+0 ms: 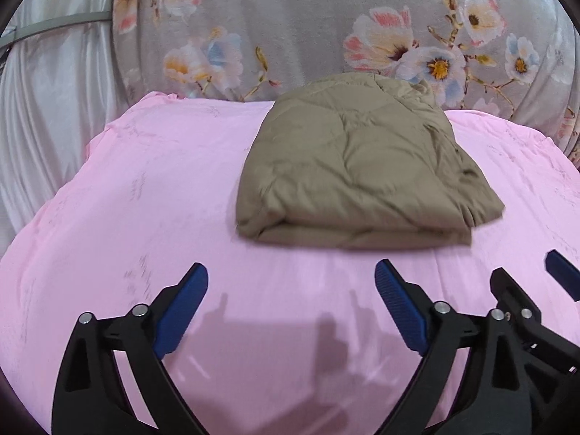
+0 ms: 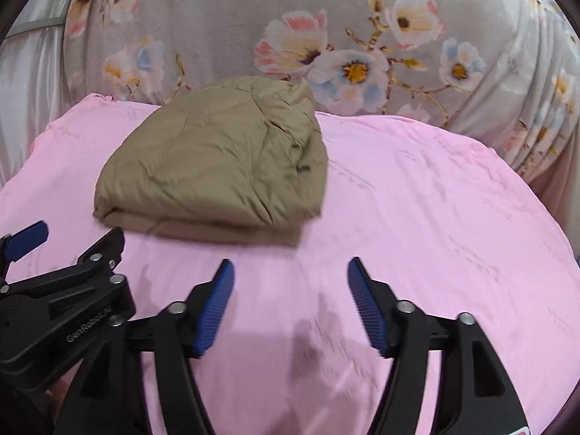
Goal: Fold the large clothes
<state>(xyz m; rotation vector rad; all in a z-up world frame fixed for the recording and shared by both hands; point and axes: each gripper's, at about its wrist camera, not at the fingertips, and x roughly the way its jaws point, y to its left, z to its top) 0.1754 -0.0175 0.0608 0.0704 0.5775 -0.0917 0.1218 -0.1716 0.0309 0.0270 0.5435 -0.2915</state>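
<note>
Resting as a squat bundle on the pink sheet point(image 1: 145, 188), the jacket point(image 1: 355, 166) looks folded already: a khaki, quilted garment doubled over so that its thick folded edge faces the cameras and its looser, rumpled layers bunch along the right side. It sits toward the far end of the sheet, close under the grey floral cloth point(image 1: 308, 18) that rises behind, probably so the near half stays free for working.

Both claws hang over that bare near half, apart from the bundle and touching nothing. The left claw point(image 1: 291, 308) has its blue pads spread wide, with only sheet and shadow showing between them. The right claw point(image 2: 291, 304) is spread too, a little less wide, and just as vacant. In the left view the right claw point(image 1: 525, 290) shows at the lower right edge; in the right view the left claw point(image 2: 72, 243) shows at the lower left, so the two sit side by side, both aimed down toward the bundle's near edge.

Spread and clear of the fabric as they are, I judge the fold has been let go and the claws are drawn off so the layers can settle undisturbed. The stack's right side looks loose enough to slump; a tidy-up there may be needed, though little of the task seems left.

A pale satiny drape point(image 1: 47, 116) hangs at the left.
</note>
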